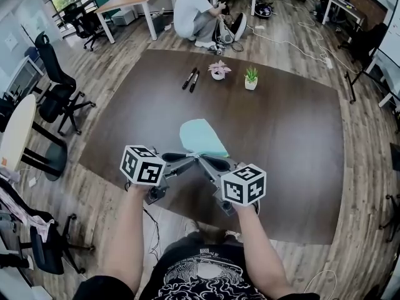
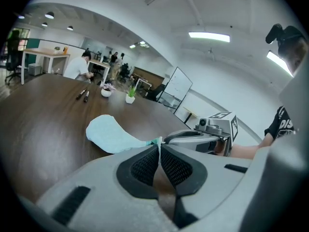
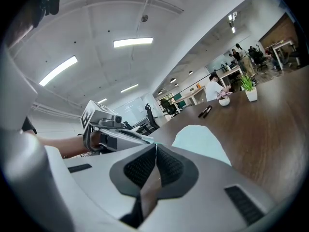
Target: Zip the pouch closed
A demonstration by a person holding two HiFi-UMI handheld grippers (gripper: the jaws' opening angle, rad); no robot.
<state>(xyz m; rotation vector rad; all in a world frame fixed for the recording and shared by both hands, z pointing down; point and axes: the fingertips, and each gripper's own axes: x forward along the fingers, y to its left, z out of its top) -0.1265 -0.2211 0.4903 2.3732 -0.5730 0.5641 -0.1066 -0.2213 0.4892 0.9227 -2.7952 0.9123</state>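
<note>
A light teal pouch lies flat on the dark brown table, its near corner pointing at me. Both grippers meet at that corner. My left gripper comes in from the left and is shut on the pouch's end tab, a thin teal-white strip pinched between its pads. My right gripper comes in from the right, its tips shut at the same corner on what looks like the zipper pull, a small pale bit mostly hidden by the pads. The pouch body stretches away beyond both.
Two black markers and two small potted plants stand at the table's far side. A person crouches on the floor beyond it. Office chairs stand to the left. The table's near edge runs just under my hands.
</note>
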